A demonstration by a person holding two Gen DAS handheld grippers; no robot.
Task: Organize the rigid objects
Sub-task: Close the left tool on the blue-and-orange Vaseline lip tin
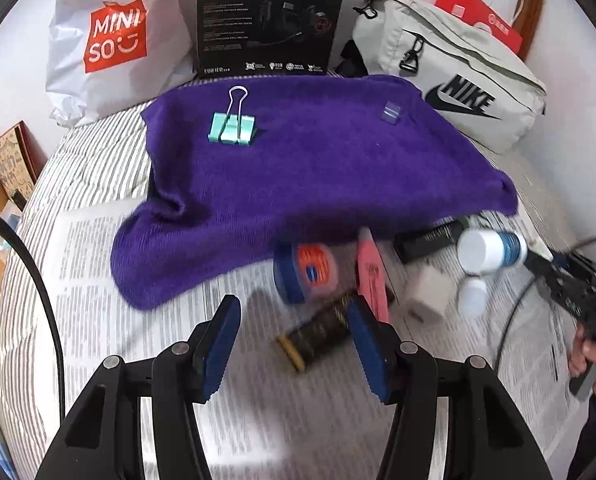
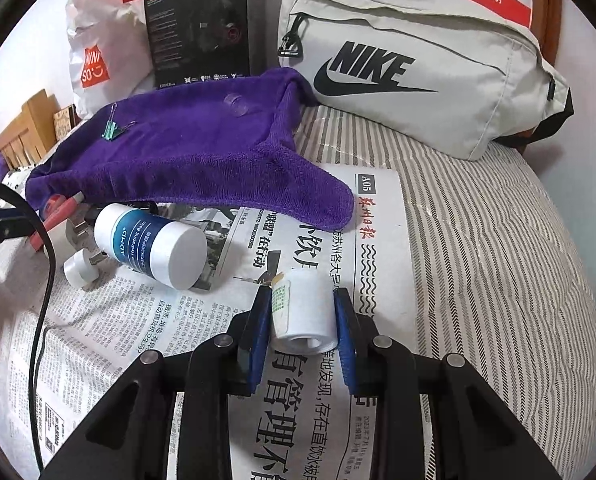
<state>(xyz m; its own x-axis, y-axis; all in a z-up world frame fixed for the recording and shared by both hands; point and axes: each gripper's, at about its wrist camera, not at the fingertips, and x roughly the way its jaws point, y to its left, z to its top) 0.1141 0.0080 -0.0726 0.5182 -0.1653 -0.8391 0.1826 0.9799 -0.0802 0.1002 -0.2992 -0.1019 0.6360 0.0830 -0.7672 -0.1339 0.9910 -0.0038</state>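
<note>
My right gripper is shut on a small white roll with a green label, just above the newspaper. A white and blue bottle lies on its side to the left, beside a small white plug. My left gripper is open over the newspaper. A dark, gold-ended cylinder lies close to its right finger. Just beyond are a blue-lidded orange jar and a pink flat item. On the purple towel rest a green binder clip and a small clear piece.
A Nike bag, a black headset box and a white Miniso bag line the back. A black box and a white adapter lie by the towel's edge. A cable crosses the left. A hand shows at the right edge.
</note>
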